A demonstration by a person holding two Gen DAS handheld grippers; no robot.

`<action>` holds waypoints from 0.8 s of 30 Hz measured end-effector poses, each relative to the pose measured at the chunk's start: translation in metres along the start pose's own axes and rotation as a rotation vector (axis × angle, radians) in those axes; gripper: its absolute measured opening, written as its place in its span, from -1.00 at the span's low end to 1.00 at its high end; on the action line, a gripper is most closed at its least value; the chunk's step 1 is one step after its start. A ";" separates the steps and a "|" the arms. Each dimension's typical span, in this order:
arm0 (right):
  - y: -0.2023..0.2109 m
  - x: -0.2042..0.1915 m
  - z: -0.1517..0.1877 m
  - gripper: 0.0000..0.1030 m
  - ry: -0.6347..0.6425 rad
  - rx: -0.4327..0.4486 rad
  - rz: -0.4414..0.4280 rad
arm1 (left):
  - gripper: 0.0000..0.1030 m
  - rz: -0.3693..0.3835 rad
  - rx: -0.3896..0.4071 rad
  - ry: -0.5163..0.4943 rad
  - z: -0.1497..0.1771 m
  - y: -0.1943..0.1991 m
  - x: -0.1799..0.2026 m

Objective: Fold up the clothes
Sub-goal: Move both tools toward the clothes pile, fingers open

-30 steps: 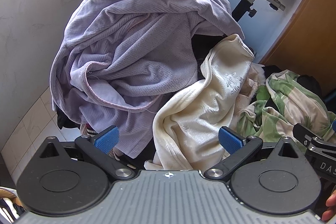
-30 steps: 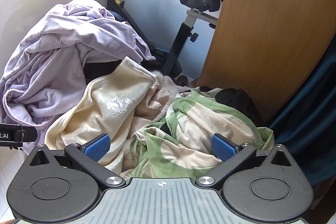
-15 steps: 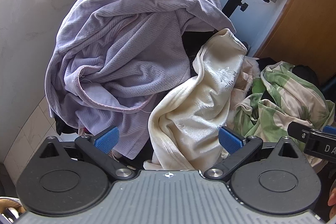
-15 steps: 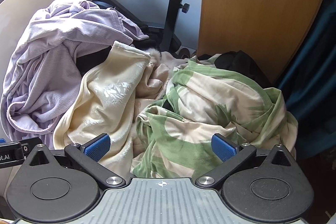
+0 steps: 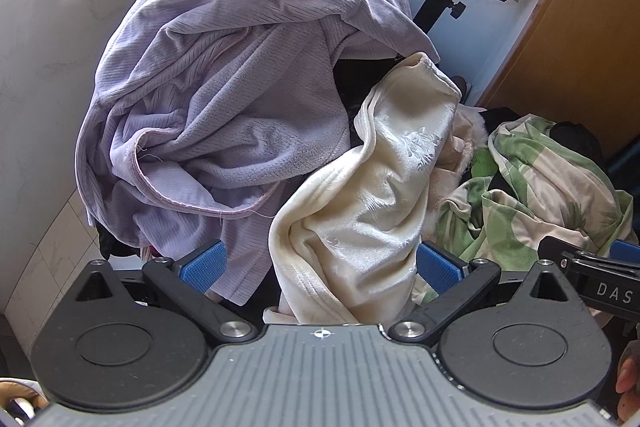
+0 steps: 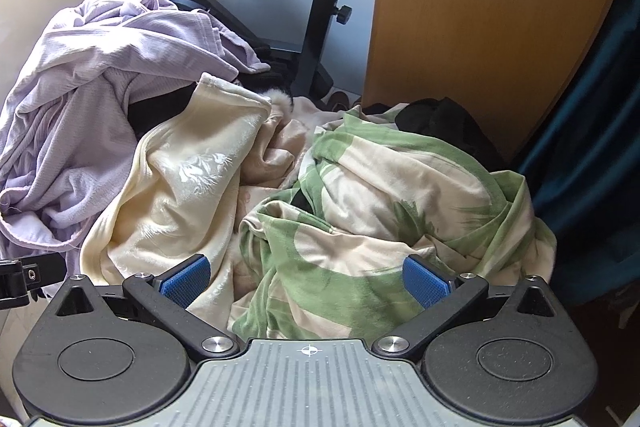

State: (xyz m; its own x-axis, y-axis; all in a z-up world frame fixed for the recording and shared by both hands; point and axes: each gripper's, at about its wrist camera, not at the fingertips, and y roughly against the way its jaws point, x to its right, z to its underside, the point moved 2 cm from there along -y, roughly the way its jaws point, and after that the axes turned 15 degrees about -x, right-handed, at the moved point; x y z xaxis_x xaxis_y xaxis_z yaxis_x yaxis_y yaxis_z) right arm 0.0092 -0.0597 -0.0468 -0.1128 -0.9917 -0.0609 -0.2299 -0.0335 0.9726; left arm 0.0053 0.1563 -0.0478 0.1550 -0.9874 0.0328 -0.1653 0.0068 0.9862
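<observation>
Lilac fleece robe (image 5: 224,115): one, biggest in my pile; ahead-left of my left gripper (image 5: 318,263); I judge it bulky, floppy, best lifted by its piped hem.
Green leaf-print garment (image 6: 384,219): one, straight ahead of my right gripper (image 6: 308,277); looks light, slippery.
Cream velvet garment (image 5: 372,211): one, draped between the left fingers; soft, I'd pinch its lower edge.
Grippers: two, both spread wide, holding nothing.
</observation>
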 end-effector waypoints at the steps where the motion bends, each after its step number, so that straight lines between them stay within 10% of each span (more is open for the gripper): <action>1: -0.001 0.001 0.000 0.99 0.000 -0.001 -0.003 | 0.99 0.004 -0.004 0.004 0.000 -0.001 0.000; 24: -0.030 0.026 -0.035 0.99 0.011 -0.017 -0.014 | 0.99 -0.069 0.000 0.041 -0.021 -0.015 0.017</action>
State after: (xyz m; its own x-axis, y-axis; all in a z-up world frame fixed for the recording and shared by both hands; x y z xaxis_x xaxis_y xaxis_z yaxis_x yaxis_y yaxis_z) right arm 0.0475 -0.0891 -0.0694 -0.0987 -0.9925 -0.0720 -0.2145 -0.0494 0.9755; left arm 0.0310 0.1428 -0.0587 0.2057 -0.9782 -0.0284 -0.1527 -0.0608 0.9864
